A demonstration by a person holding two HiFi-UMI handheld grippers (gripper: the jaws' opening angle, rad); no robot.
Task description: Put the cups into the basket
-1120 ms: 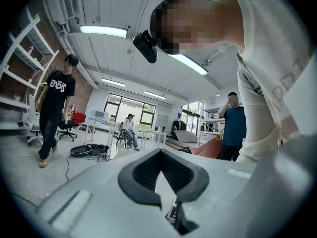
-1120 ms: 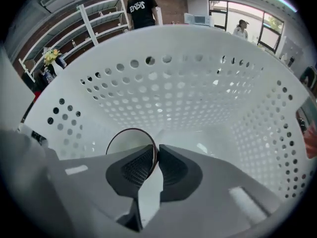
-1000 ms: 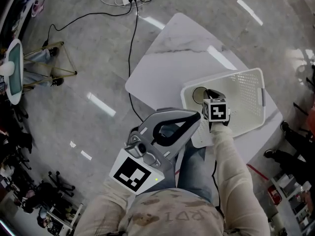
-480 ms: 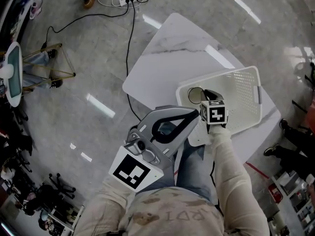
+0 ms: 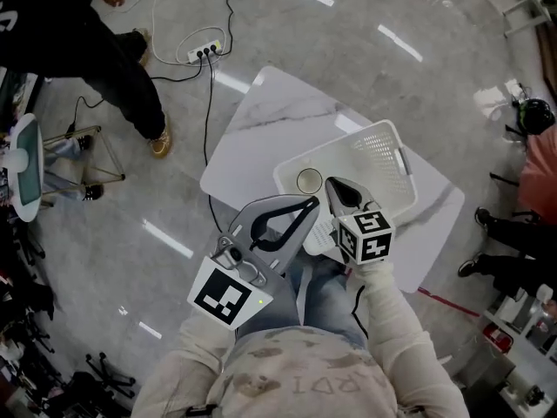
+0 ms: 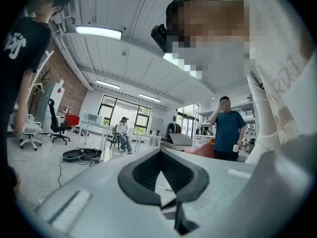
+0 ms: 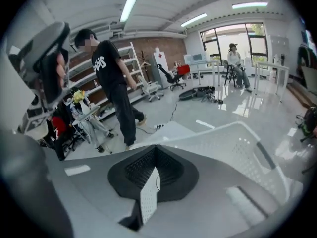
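A single cup (image 5: 308,181) stands upright inside the white perforated basket (image 5: 383,159), at its left end. The basket rests on the white marble table (image 5: 261,124). My right gripper (image 5: 333,184) hovers just right of the cup, apart from it, its jaws together and holding nothing. In the right gripper view the right gripper (image 7: 156,148) is above the basket (image 7: 237,143), and its own body hides the cup. My left gripper (image 5: 309,204) is held up near the table's front edge, shut and empty. The left gripper (image 6: 159,151) points out into the room.
A person in black (image 5: 87,42) stands on the floor close to the table's left side, also seen as a person (image 7: 111,83) beyond the table corner (image 7: 168,130). A power strip (image 5: 204,53) and cables lie on the floor. Another person in blue (image 6: 228,133) stands farther off.
My right gripper has pulled up and back out of the basket, leaving the cup inside. A person in black has walked up beside the table. The left gripper has barely moved.
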